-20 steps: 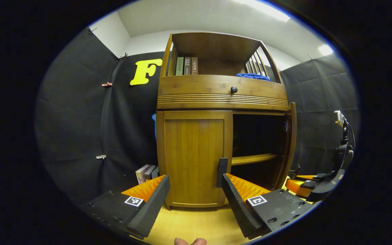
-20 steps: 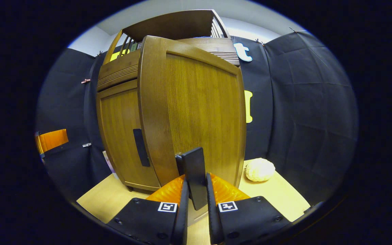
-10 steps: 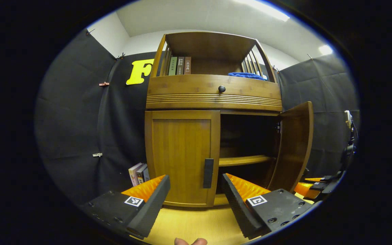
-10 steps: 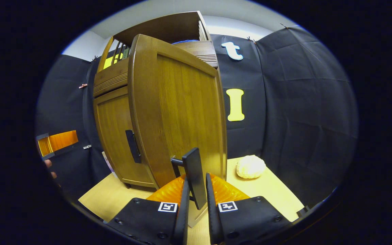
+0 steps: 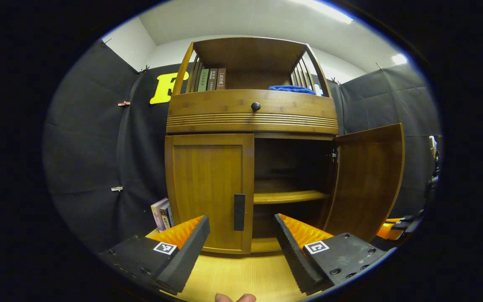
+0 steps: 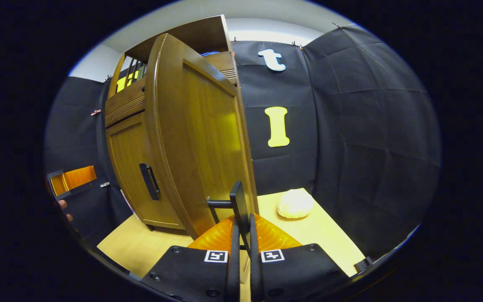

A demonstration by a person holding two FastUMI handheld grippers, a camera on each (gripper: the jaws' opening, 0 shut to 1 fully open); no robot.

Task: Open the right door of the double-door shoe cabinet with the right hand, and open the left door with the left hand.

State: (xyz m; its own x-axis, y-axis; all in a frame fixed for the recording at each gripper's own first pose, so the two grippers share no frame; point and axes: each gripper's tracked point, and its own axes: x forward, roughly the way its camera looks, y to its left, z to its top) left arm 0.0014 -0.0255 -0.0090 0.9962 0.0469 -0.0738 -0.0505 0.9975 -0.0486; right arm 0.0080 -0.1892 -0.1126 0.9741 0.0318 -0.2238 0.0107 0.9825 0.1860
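Looking at the big wooden shoe cabinet (image 5: 252, 126), about half the job looks done. The right door (image 5: 369, 180) stands swung wide open, so the dark inside and a shelf (image 5: 287, 196) can be seen. The left door (image 5: 208, 188) is shut flat, and it has to be opened next. The right gripper (image 6: 241, 256) has its two fingers pressed onto the right door's handle (image 6: 238, 203), pinching it. The left gripper (image 5: 239, 247) has its fingers spread wide apart, holding nothing, with the left door's handle (image 5: 239, 212) sitting between them but farther off, not touched. Compared with a moment ago, the right door has swung much farther out; before, it showed only its edge. The left gripper has slid sideways, so the left handle now lines up between its fingers.
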